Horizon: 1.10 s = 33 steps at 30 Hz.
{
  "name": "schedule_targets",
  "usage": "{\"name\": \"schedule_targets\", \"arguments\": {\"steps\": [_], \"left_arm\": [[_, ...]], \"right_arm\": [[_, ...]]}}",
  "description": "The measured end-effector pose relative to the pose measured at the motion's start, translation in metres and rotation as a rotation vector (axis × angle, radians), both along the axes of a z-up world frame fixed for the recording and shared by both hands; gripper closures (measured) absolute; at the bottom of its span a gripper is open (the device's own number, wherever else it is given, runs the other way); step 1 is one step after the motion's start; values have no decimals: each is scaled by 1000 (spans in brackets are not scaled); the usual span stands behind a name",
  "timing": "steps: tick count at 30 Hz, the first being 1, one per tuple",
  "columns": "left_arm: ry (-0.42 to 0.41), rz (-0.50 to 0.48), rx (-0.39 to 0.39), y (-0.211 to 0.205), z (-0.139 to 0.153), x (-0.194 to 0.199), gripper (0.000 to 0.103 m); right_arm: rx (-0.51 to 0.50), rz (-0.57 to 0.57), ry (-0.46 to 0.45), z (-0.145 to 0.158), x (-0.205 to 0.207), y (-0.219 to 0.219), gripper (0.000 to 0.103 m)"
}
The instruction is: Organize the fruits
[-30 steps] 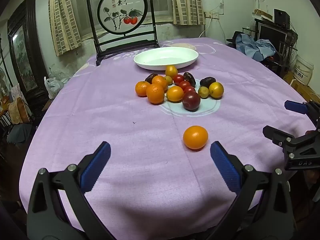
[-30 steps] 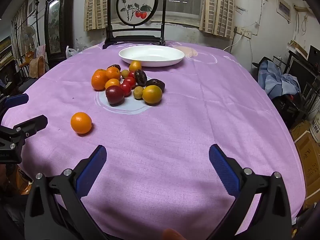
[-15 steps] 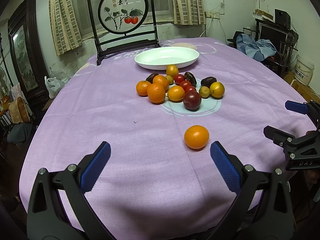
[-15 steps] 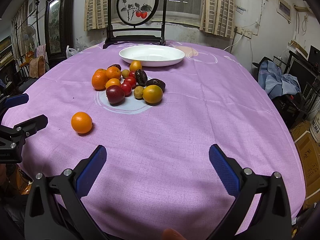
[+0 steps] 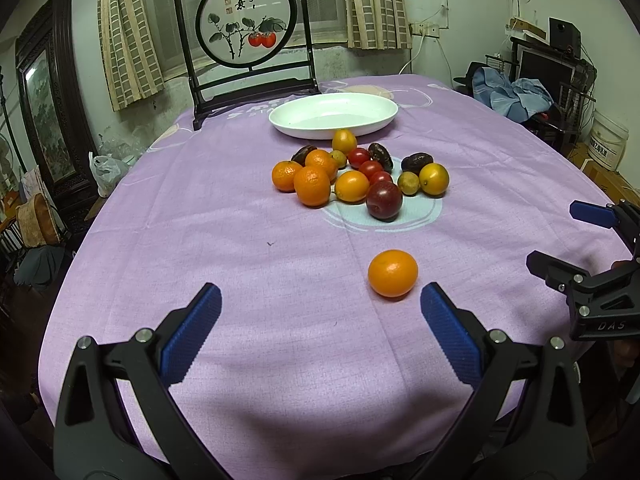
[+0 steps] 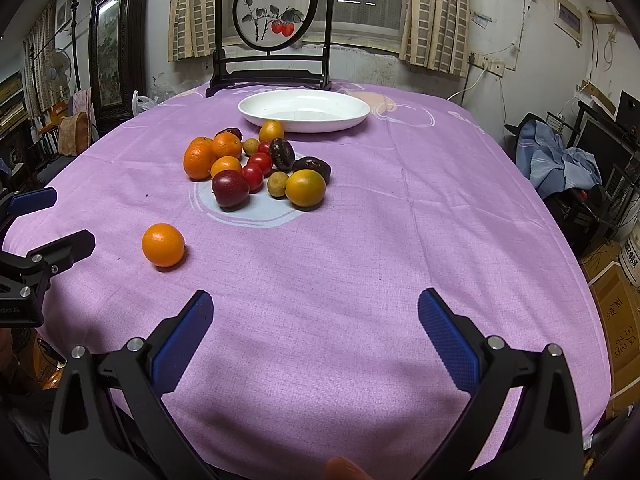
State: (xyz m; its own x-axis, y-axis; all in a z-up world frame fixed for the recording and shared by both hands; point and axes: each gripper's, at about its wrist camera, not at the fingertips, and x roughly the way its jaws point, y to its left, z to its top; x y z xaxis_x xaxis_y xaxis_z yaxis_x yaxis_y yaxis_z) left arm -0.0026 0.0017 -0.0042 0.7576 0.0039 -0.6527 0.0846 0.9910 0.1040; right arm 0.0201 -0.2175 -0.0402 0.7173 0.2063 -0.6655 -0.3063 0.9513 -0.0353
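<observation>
Hardly moved since a moment ago: left claw (image 5: 320,332) wide open and empty near the lone orange (image 5: 393,273) on the counter (image 5: 200,240), right claw (image 6: 316,332) open too, plate (image 5: 334,115) still bare.

A table (image 5: 240,240) fills the middle of the room. A plate (image 5: 334,116) sits on the far part of the table. Behind the plate stands a framed picture stand (image 5: 246,36). In front of the plate lies a pile of fruits (image 5: 356,178), all close together, some touching. One lone fruit (image 5: 393,273) lies nearer, apart from the pile. The left gripper (image 5: 320,326) hangs over the near edge, with the lone fruit just ahead. The right gripper (image 6: 316,330) is to its right.
</observation>
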Motion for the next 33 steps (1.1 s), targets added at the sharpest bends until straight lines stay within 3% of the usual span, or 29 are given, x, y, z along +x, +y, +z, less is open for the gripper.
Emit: {"name": "schedule_targets", "arguments": {"steps": [33], "left_arm": [[3, 0, 0, 0, 0, 0, 2]], "right_arm": [[-2, 0, 2, -4, 1, 3, 1]]}}
